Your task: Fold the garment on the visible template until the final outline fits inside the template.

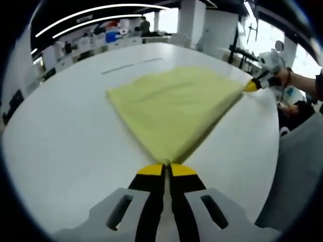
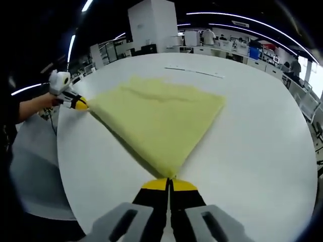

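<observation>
Garment [image 1: 174,108] is pinched by closed left gripper [image 1: 167,170] and right gripper [image 2: 169,184]; even tension is advised so corners are carried level across the table [image 2: 252,131].

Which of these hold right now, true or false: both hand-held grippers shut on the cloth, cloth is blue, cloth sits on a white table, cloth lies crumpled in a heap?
1. Both hand-held grippers are shut on a corner of the cloth. True: the left hand-held gripper and the right hand-held gripper each pinch a corner of the yellow cloth.
2. The cloth is blue. False: it is yellow.
3. The cloth rests on a white table. True.
4. The cloth lies crumpled in a heap. False: it is spread fairly flat, pulled out between the two held corners.
</observation>
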Tool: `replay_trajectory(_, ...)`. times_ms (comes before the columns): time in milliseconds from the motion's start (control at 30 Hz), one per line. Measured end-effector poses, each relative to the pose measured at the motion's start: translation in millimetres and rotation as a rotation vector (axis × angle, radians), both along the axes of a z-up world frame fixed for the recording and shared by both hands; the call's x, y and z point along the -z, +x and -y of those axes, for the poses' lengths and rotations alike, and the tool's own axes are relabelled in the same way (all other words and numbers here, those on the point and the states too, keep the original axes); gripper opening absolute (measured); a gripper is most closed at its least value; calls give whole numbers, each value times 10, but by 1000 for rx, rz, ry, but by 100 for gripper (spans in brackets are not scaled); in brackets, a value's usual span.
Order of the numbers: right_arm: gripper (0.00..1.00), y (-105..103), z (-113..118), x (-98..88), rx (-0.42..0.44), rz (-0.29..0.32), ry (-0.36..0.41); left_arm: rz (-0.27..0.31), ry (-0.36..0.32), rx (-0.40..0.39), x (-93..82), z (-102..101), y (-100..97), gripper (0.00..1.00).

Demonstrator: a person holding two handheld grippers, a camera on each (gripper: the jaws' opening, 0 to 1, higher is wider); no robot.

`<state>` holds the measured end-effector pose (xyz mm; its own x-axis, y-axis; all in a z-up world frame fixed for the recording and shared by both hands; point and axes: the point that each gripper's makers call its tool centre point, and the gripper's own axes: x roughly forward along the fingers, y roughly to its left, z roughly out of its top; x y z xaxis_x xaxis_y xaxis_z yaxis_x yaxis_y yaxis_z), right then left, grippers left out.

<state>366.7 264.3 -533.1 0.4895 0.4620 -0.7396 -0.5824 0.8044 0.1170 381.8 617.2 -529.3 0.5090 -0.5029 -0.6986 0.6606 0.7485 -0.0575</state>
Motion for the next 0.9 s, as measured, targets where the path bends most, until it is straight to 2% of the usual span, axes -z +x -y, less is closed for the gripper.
replay_trajectory(467,0,-92,-19,-23,13,-10,9,-24,-4,6,14,-22,-109,0)
replay_trajectory(533,0,-99,-27,-14,50,-35,27,-29,-24,-33,4,-40,-94,0)
replay_trajectory(600,0,-90,-36,-8,88,-60,60,-46,-78,-81,-8,-48,-79,1)
replay_trajectory(667,0,-68,-28,-6,100,-56,63,-63,-98,-102,0,-71,-75,4)
replay_trajectory(800,0,-64,-45,-31,104,-53,71,-55,-139,-137,-50,-88,-42,14)
replay_trajectory(900,6,-39,-36,-73,131,-41,88,-51,-157,-155,-80,-86,-30,20)
